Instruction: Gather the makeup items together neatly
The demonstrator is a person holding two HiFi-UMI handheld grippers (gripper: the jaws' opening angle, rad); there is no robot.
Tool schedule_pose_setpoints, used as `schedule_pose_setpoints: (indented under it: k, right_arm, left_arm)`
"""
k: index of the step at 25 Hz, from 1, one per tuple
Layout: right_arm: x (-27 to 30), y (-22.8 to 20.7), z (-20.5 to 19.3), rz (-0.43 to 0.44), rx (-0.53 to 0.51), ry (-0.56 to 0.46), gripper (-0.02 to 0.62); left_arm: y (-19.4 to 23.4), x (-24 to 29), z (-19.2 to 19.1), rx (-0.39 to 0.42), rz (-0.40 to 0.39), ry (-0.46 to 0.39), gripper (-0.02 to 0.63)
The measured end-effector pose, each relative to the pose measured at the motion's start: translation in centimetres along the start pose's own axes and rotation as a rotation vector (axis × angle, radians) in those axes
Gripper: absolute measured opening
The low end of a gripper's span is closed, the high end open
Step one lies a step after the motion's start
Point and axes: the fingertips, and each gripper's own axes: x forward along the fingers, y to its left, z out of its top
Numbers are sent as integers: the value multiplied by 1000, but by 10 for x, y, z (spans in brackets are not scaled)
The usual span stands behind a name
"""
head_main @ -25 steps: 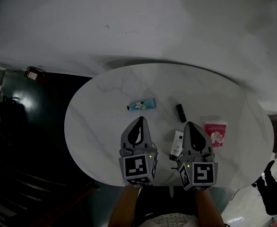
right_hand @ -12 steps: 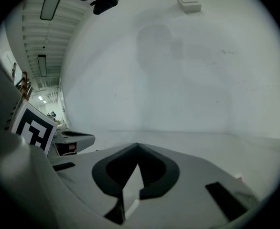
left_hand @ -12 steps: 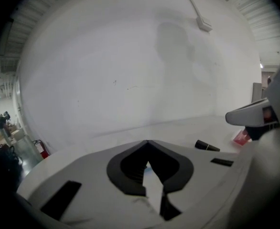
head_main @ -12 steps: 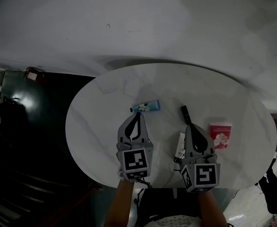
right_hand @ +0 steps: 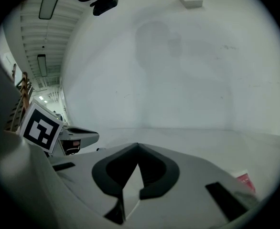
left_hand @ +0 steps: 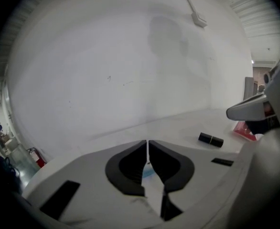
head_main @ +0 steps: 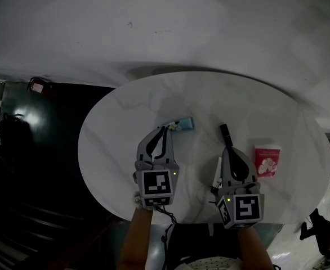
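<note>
1. Starting nearest us: the right gripper [head_main: 231, 149] is over the near edge of the round white table [head_main: 114, 151], with its jaws pressed together and nothing in them.
2. Along that right gripper's left flank lies the white tube [head_main: 216, 173], running lengthwise beside it. Whether it is touching or just shy is hard to call in this dim light.
3. To the right of the right gripper, and clear of it, the pink packet [head_main: 267, 161] lies flat.
4. Well to the right gripper's left is the left gripper [head_main: 165, 128]. Its jaws have just been opening and are now parted by a thin slit, with nothing between the pads.
5. Just beyond the right gripper's tip, the black lipstick [head_main: 226, 134] lies slanted.
6. Farther out and left of the right gripper, the blue tube [head_main: 181, 125] lies on its side, outside the left jaws and ungripped.
</note>
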Motion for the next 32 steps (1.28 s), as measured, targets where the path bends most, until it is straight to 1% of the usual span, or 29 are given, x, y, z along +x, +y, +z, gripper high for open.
schedule_pose_setpoints:
  k: [4,6,12,16,21,23,27,29,30,32]
  right_arm:
    - [2,1,-3,3,1,8,23]
    - [4,0,-4,2,5,8,24]
    - [6,0,-7,3,-1,9,23]
    - [8,-1,-4,3,-14,22,23]
    - [11,0,-6,5,-22,33,23]
    - [12,1,-6,6,-32,38,24]
    - [12,0,-7,6,-33,42,24]
    - [13,0,-7,5,-33,48,24]
    - [14,0,-8,5,-33,50,25]
    - [15,0,-8,7,-33,53,24]
  left_arm:
    - [0,6,1,18,-39,7,69]
    - [0,10,0,48,-69,18,78]
    - [-2,19,-11,171,-165,86,112]
    - [-9,25,-18,286,-225,128,137]
    - [-11,34,-27,413,-262,160,160]
    - [-13,37,-31,428,-286,175,176]
    - [-20,38,-39,452,-356,203,190]
    - [-25,38,-46,476,-396,228,207]
    - [-26,37,-49,483,-414,239,235]
    - [-28,38,-51,478,-435,251,244]
